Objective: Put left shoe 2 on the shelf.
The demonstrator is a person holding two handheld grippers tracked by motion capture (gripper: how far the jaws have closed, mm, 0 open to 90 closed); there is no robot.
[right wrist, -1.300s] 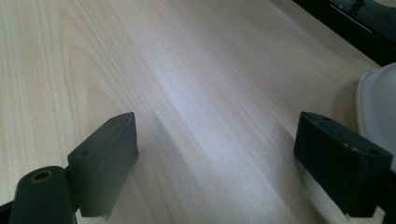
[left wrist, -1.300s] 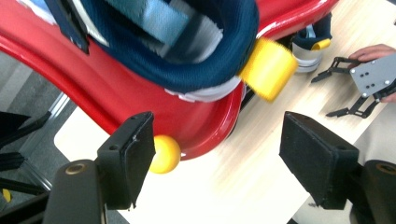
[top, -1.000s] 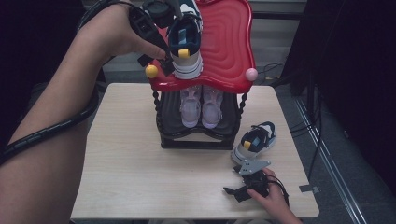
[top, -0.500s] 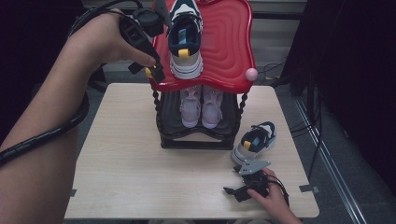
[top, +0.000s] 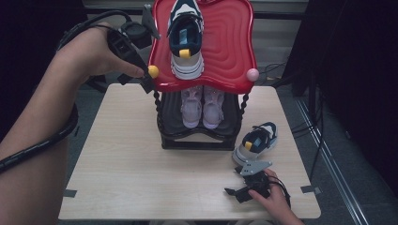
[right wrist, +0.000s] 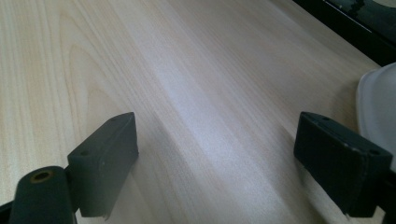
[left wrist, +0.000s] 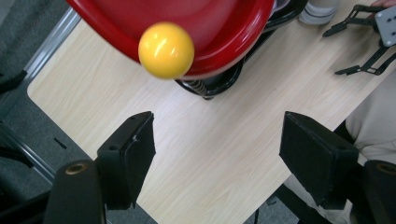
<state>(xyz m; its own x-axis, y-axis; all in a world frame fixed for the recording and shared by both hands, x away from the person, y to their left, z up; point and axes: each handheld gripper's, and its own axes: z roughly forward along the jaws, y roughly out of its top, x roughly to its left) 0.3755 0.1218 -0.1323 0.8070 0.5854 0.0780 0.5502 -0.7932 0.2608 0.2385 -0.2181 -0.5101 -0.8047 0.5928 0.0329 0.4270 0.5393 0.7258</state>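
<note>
Two navy-and-white sneakers matter here: one sneaker on top (top: pixel 186 40) lies on the red tray (top: pixel 230 47) that crowns the shoe stand, and the loose sneaker (top: pixel 257 140) sits on the tabletop (top: pixel 126 178) just off the stand's front right foot, toe angled away from the stand. A pale pair of shoes (top: pixel 202 105) fills the stand's lower shelf.

The left gripper (left wrist: pixel 217 126) hangs at the stand's front left corner, its fingers spread wide with nothing between them, and the yellow knob (left wrist: pixel 166 50) on that corner is close ahead of them. The right gripper (right wrist: pixel 215 123) rests low on the tabletop in front of the stand's right side, fingers also wide apart and empty, with the loose sneaker's white sole just beside one finger.

Risks as I judge them:
- The left fingers or their trailing cable could catch the yellow knob or the tray's rim. The stand looks tall and narrow, so a nudge might rock it and slide the top sneaker off.
- The right fingers could push the loose sneaker instead of straddling it, since it lies to one side of the gap and not inside it.
- A grip on the soft upper alone may let the shoe sag or twist on the way up to the stand
</note>
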